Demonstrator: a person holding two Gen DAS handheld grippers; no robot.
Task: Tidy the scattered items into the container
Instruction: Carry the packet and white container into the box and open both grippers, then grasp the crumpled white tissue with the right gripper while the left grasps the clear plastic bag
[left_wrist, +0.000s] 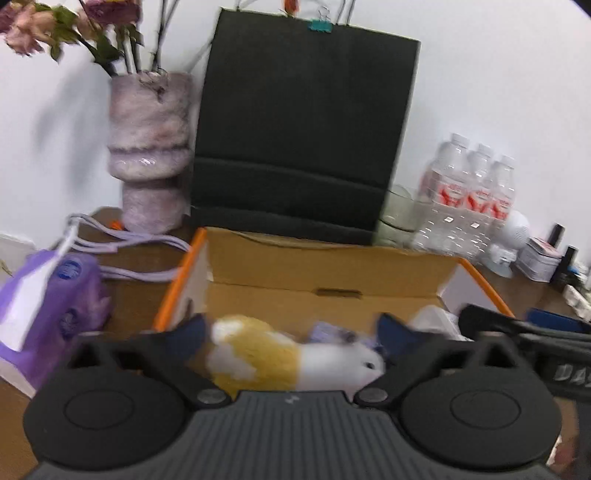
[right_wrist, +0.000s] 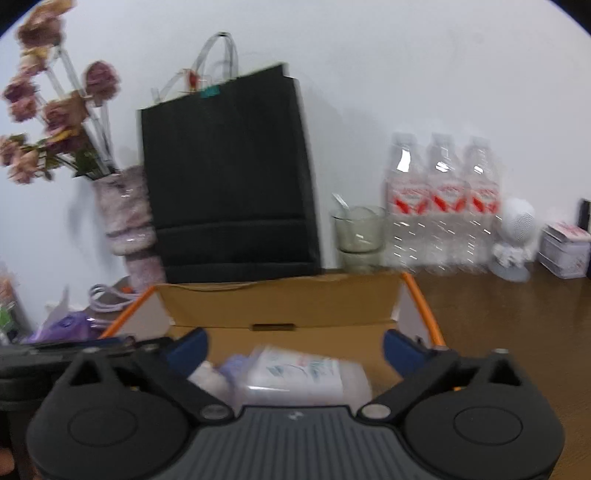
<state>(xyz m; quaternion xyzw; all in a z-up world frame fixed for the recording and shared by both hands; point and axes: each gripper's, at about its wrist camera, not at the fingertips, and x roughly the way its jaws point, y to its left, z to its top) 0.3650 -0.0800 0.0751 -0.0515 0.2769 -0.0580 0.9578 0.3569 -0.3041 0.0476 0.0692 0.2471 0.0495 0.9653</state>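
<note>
A cardboard box (left_wrist: 325, 266) with orange side edges stands open in front of both grippers. In the left wrist view a yellow and white plush toy (left_wrist: 266, 358) lies inside it, below and between the wide-spread fingers of my left gripper (left_wrist: 291, 336); the pads do not press on it. In the right wrist view the same box (right_wrist: 280, 302) holds a white plastic pack (right_wrist: 303, 373) and some pale purple items beside it. My right gripper (right_wrist: 294, 349) hangs over them, open with nothing gripped. Both views are blurred.
Behind the box stands a tall black paper bag (right_wrist: 229, 177). A fuzzy pink vase (left_wrist: 147, 147) with dried flowers stands at the left, with a purple pack (left_wrist: 55, 295) near it. Water bottles (right_wrist: 439, 203), a glass cup (right_wrist: 356, 232) and a small tin (right_wrist: 565, 251) line the wall at the right.
</note>
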